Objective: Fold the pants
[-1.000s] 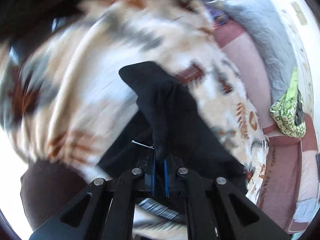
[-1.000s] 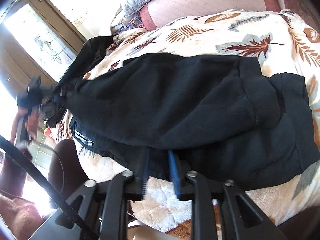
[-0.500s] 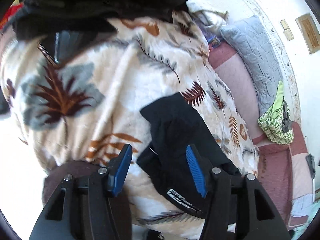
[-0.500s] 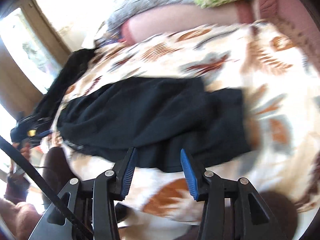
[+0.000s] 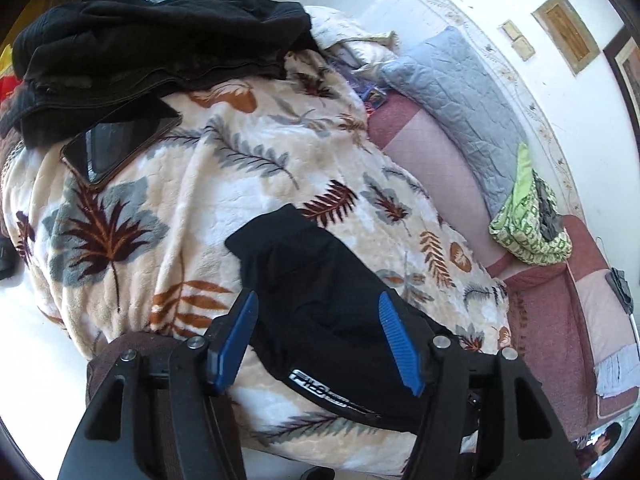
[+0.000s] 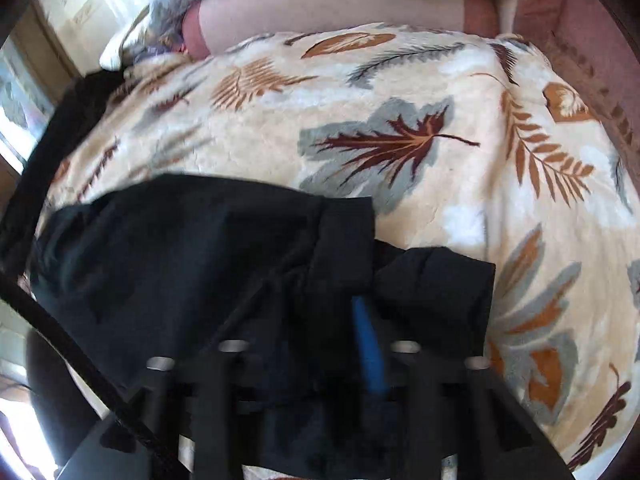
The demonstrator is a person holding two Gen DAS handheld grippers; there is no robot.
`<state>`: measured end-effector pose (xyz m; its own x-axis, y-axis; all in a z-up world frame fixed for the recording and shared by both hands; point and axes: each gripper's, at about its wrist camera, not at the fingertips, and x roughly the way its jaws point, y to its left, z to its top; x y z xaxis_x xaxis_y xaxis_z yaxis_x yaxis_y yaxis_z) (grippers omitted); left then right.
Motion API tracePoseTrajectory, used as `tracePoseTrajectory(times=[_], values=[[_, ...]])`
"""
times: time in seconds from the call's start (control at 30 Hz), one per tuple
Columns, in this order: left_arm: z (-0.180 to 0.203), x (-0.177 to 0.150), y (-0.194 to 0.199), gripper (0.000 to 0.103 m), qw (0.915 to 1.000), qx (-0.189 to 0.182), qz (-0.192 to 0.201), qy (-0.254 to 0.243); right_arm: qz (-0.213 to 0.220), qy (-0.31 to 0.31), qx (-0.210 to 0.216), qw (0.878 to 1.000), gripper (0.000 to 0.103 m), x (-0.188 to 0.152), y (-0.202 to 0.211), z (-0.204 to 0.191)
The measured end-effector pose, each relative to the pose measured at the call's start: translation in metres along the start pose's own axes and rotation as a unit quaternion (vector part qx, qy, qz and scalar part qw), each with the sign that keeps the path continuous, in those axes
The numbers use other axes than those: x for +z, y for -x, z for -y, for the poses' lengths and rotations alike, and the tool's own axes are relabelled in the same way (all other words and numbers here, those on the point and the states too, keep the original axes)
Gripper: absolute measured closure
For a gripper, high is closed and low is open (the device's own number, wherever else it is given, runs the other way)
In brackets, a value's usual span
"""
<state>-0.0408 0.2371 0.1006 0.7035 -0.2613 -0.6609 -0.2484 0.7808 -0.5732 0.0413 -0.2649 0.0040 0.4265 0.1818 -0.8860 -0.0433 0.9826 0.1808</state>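
Left tool [image 5: 316, 344] agape over black pants [image 5: 320, 280]

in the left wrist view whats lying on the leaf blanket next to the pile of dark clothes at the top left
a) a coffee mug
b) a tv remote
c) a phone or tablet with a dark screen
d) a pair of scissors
c: a flat dark-screened phone or tablet lies on the leaf blanket, its upper edge against the pile of dark clothes.

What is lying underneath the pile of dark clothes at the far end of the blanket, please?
A phone pokes out from under the dark clothes, resting on the leaf-print blanket. Its far corner is covered.
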Motion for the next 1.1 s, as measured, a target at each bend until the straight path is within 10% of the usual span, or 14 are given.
tracePoseTrajectory(times=[0.27, 0.8, 1.1], values=[[0.040, -0.002, -0.017, 0.038, 0.9980, -0.018, -0.002, -0.060, 0.069, -0.013, 0.024, 0.997, 0.092, -0.018, 0.066, 0.002], [0.051, -0.028, -0.050, 0.038, 0.9949, -0.018, -0.059, -0.080, -0.029, -0.020, -0.079, 0.996, 0.088, -0.042, 0.039, 0.042], [0.056, -0.034, -0.049, 0.038, 0.9935, -0.027, -0.064, -0.091, 0.059, -0.111, -0.021, 0.992, 0.045, -0.035, 0.080, 0.075]])
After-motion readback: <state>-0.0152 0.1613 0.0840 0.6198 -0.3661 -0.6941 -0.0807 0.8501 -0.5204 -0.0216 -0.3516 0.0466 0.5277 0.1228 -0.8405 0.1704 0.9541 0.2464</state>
